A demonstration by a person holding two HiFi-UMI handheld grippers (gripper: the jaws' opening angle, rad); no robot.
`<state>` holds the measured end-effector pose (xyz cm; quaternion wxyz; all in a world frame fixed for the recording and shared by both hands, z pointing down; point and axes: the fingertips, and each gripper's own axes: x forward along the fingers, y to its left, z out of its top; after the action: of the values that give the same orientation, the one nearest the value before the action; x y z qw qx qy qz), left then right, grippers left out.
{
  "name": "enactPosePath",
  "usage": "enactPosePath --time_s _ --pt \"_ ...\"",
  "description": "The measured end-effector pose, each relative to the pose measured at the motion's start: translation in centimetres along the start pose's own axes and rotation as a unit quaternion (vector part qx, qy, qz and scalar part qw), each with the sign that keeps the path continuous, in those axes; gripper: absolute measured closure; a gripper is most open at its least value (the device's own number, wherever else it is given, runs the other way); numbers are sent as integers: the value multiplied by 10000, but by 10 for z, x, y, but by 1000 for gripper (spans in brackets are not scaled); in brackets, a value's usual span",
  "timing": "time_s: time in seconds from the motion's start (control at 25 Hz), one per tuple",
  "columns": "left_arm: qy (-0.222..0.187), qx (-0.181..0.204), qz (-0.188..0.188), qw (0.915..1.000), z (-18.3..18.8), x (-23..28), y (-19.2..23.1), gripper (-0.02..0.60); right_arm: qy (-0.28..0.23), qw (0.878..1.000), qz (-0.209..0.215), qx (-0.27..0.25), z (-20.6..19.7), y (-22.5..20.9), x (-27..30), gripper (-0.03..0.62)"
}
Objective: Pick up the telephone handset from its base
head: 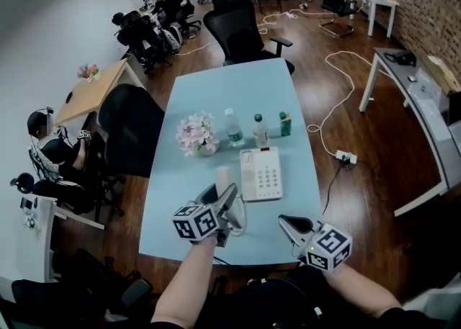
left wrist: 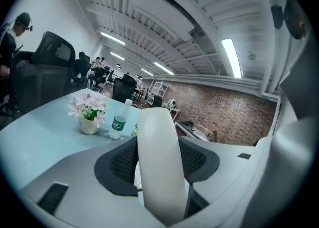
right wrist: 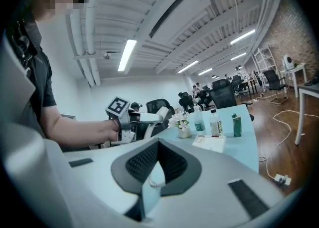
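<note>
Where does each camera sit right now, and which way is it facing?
Head view: on the person's head, facing steeply down at the blue table and telephone base; left forearm, right forearm, left gripper and right gripper show.
Left gripper view: on that gripper, facing along jaws shut on the handset, towards the brick wall; no arm shows.
Right gripper view: on that gripper, facing across the table; the left forearm and torso show.
Shared: all three show the flower vase.

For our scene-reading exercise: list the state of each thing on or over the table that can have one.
Handset: off its base, gripped by the left tool.
Phone base: lying flat, cradle empty.
Right tool: shut, empty.
Water bottles: upright, capped.
</note>
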<state>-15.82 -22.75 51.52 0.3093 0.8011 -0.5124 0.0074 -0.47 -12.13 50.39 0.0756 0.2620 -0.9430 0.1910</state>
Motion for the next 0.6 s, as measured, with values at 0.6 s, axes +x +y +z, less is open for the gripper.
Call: enactPosePath --time_s 0.6 --pt "-424 -304 -746 9958 -50 -143 -50 344 254 9991 -348 31 -51 83 -16 579"
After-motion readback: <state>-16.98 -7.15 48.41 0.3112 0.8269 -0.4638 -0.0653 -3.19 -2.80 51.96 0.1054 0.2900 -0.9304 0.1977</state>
